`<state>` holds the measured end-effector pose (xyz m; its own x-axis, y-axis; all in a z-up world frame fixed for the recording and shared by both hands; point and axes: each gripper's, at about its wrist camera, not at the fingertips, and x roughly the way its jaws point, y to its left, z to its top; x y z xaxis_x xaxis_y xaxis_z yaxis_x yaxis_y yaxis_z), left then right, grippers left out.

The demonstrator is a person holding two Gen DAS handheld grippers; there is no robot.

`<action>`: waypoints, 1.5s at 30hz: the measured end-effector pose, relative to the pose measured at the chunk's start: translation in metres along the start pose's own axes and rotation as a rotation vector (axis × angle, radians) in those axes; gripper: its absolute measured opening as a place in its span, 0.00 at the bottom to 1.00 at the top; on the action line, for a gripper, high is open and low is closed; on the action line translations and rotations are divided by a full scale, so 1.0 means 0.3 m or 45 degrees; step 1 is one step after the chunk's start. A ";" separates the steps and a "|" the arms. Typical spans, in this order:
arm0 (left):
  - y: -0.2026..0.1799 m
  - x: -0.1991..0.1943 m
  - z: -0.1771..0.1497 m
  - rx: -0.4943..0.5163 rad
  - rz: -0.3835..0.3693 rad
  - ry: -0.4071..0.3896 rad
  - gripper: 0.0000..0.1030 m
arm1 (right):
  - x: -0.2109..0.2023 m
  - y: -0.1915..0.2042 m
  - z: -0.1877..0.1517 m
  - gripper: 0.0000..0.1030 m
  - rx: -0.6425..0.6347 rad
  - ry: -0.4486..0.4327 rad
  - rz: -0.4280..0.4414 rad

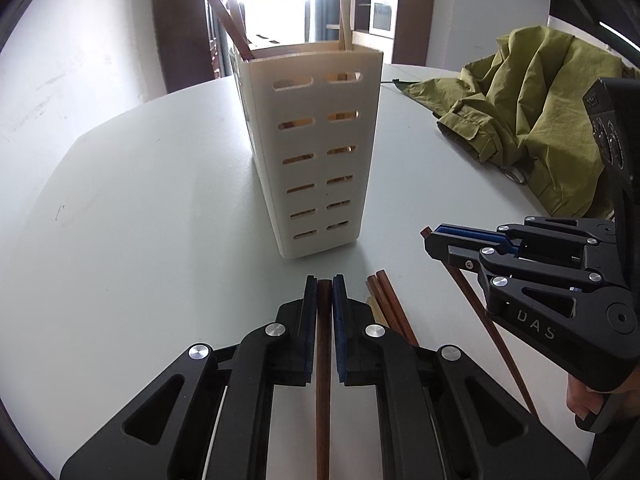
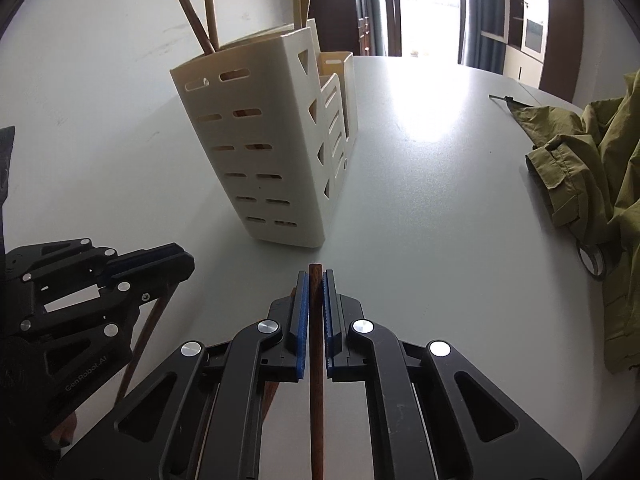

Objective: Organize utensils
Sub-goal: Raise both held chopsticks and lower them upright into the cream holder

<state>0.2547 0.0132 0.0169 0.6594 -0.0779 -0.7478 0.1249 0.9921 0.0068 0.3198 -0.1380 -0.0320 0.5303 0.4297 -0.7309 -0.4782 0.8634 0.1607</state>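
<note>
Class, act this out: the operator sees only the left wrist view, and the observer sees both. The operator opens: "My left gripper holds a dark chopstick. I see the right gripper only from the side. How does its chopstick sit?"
Observer: In the right wrist view, the right gripper is shut on a dark chopstick. It runs straight along between the blue pads, and its tip pokes just past them.
Operator: Is the holder only the tall slotted box I face?
Observer: No. Seen from the right, the holder steps down behind the tall part into lower compartments. Its side wall has triangular cutouts.
</note>
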 end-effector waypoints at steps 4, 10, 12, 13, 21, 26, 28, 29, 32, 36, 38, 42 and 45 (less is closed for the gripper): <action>-0.002 -0.072 0.038 -0.011 -0.012 -0.074 0.07 | -0.043 0.005 0.025 0.07 -0.017 -0.050 0.010; -0.003 -0.164 0.079 -0.026 -0.024 -0.169 0.07 | -0.124 0.040 0.057 0.07 -0.039 -0.135 0.022; 0.003 -0.194 0.086 -0.032 -0.024 -0.196 0.07 | -0.147 0.050 0.073 0.07 -0.056 -0.162 0.015; 0.006 -0.205 0.092 -0.036 -0.026 -0.208 0.07 | -0.162 0.058 0.080 0.07 -0.067 -0.178 0.012; 0.033 -0.281 0.128 -0.066 -0.021 -0.298 0.07 | -0.246 0.076 0.128 0.07 -0.057 -0.287 0.062; 0.033 -0.317 0.151 -0.067 -0.015 -0.355 0.07 | -0.263 0.082 0.145 0.07 -0.067 -0.326 0.062; 0.032 -0.328 0.159 -0.064 -0.013 -0.375 0.07 | -0.283 0.085 0.156 0.07 -0.070 -0.365 0.065; 0.031 -0.334 0.164 -0.066 -0.008 -0.389 0.07 | -0.292 0.088 0.162 0.07 -0.073 -0.383 0.064; 0.033 -0.355 0.178 -0.068 -0.008 -0.423 0.07 | -0.320 0.093 0.178 0.07 -0.073 -0.443 0.074; 0.033 -0.400 0.198 -0.068 -0.003 -0.489 0.07 | -0.353 0.095 0.198 0.07 -0.064 -0.519 0.097; 0.034 -0.420 0.211 -0.071 0.004 -0.526 0.07 | -0.370 0.096 0.208 0.07 -0.056 -0.556 0.103; 0.033 -0.456 0.233 -0.079 0.003 -0.594 0.07 | -0.396 0.087 0.222 0.07 -0.048 -0.641 0.143; 0.031 -0.479 0.245 -0.088 -0.012 -0.644 0.07 | -0.410 0.084 0.229 0.07 -0.055 -0.711 0.154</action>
<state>0.2156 0.0265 0.1733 0.9370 -0.1079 -0.3323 0.0948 0.9940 -0.0554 0.2907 -0.1508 0.1075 0.7539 0.6094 -0.2454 -0.5806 0.7928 0.1853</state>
